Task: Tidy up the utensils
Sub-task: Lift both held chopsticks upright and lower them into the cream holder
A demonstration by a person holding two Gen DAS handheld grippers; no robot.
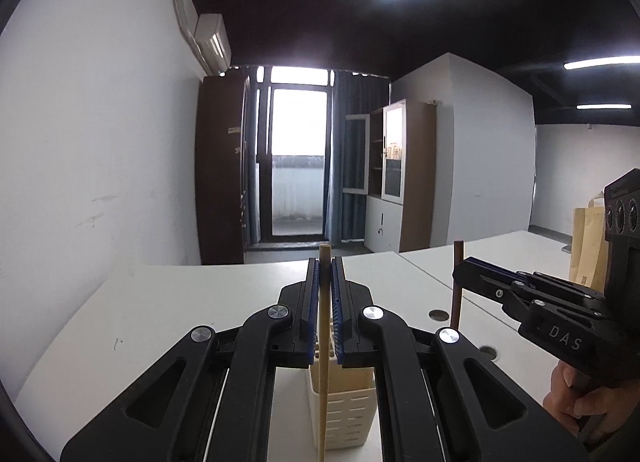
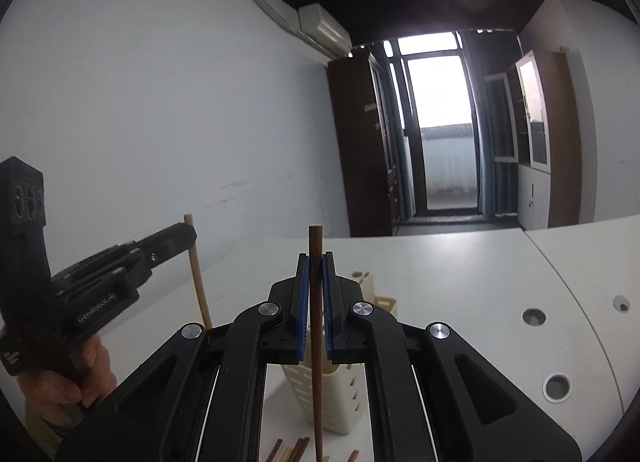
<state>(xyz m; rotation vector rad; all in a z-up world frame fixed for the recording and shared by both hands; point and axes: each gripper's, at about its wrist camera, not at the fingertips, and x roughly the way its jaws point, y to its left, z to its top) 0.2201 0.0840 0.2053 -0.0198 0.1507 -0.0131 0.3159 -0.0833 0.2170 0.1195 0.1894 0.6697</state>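
Observation:
My left gripper (image 1: 325,262) is shut on a light wooden chopstick (image 1: 323,390), which stands upright between the blue pads above a cream slotted utensil holder (image 1: 348,418). The right wrist view shows that gripper (image 2: 191,236) from the side, clamped near the top of the light chopstick (image 2: 200,286). My right gripper (image 2: 316,258) is shut on a dark brown chopstick (image 2: 317,402), also upright, in front of the cream holder (image 2: 340,402). In the left wrist view the right gripper (image 1: 459,272) holds the dark chopstick (image 1: 456,302) off to the right. Both sticks' lower ends are out of sight.
Several loose chopsticks (image 2: 296,452) lie on the white table (image 1: 180,302) before the holder. Round cable holes (image 2: 534,317) dot the table at right. A brown paper bag (image 1: 586,246) stands far right. A person's hand (image 1: 580,398) grips each handle.

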